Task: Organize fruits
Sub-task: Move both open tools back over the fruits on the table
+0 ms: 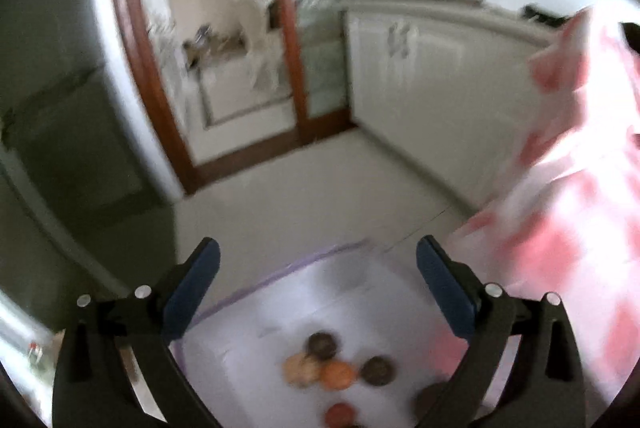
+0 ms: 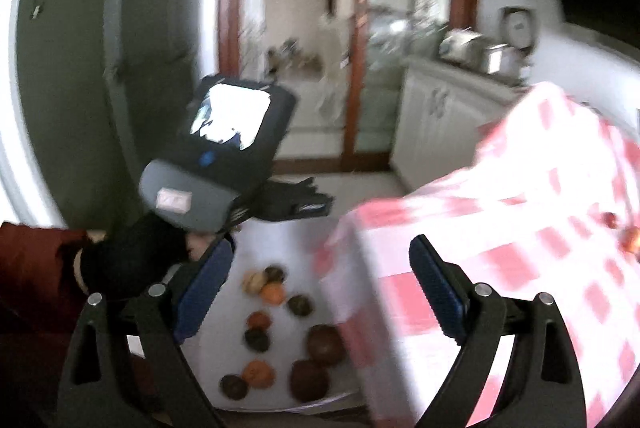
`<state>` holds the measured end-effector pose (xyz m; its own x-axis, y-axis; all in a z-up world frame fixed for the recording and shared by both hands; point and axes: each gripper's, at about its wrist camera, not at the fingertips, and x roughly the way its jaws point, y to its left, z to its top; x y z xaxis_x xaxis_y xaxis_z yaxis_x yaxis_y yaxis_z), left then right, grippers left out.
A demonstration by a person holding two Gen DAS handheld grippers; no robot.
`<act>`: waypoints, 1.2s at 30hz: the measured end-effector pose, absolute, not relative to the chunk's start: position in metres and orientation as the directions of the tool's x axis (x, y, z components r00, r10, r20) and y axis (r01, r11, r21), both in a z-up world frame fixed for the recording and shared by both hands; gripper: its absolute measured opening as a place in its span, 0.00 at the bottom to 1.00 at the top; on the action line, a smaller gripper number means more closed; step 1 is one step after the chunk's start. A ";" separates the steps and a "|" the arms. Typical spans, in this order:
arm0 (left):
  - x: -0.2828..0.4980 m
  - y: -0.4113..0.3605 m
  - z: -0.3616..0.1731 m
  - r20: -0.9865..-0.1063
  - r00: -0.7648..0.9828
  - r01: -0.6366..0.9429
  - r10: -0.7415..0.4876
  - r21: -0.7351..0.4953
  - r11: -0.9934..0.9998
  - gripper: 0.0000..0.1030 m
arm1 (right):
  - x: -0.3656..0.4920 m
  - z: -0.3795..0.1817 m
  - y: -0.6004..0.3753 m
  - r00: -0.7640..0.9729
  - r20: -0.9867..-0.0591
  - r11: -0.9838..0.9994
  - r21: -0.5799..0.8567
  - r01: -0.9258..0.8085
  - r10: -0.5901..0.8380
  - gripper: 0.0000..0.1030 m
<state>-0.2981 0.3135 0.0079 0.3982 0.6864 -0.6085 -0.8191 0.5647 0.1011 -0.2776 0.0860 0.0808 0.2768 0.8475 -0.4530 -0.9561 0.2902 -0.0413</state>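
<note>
Both views are blurred. The left gripper [image 1: 318, 268] stands wide open with nothing between its jaws, above a white sheet [image 1: 352, 292] where the fruits [image 1: 332, 372] lie loose in a cluster. The right gripper [image 2: 322, 268] is also wide open and empty over the same fruits. A red-checked cloth [image 2: 520, 212] hangs beside the sheet. A gloved hand [image 2: 132, 256] holds the left gripper.
</note>
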 end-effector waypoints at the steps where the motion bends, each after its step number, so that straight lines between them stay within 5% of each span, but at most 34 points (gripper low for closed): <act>1: -0.288 0.300 0.021 -0.586 0.443 -0.794 0.679 0.096 0.600 0.98 | -0.267 0.090 0.071 0.316 -0.420 0.328 -0.046 -0.943 0.851 0.85; 7: -0.210 0.217 0.079 -0.512 0.673 -0.593 0.534 0.060 0.803 0.98 | -0.190 0.122 -0.012 0.526 -0.319 0.542 -0.043 -0.839 0.789 0.85; 13: -0.086 0.135 0.090 -0.539 0.792 -0.379 0.286 -0.066 0.923 0.98 | -0.097 0.113 -0.078 0.684 -0.353 0.714 -0.059 -0.697 0.639 0.85; 24: 0.087 0.054 0.040 -0.606 0.772 -0.352 0.194 -0.152 0.923 0.98 | 0.021 0.055 -0.186 0.747 -0.433 0.862 0.289 -0.416 0.505 0.85; 36: 0.137 0.072 0.028 -0.576 0.807 -0.326 0.129 -0.253 0.911 0.98 | 0.041 0.037 -0.206 0.766 -0.460 0.884 0.355 -0.305 0.449 0.86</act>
<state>0.1369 0.0715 0.0282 0.8070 0.1290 -0.5763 -0.3262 0.9109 -0.2528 0.0408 -0.2058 0.0372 0.7658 0.4492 -0.4601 -0.3049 0.8837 0.3552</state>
